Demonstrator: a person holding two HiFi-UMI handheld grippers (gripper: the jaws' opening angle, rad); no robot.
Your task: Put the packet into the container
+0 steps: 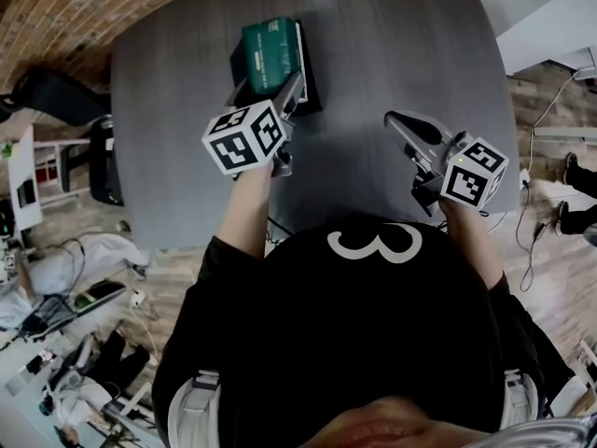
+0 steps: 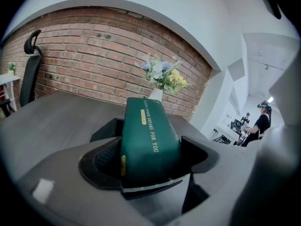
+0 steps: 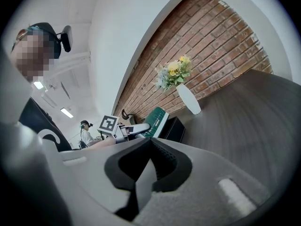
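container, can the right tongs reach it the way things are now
Probably yes: bare table lies between the shut right tongs and the black container, though the left tongs hold the green packet over it.

Left gripper [image 1: 266, 90] jaws clamped on packet [image 1: 270, 49]; right gripper [image 1: 403, 119] jaws together.

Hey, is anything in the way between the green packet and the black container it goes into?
Nothing visible. The left gripper holds the green packet right at the opening of the black container; the vase stands beyond it, not between.
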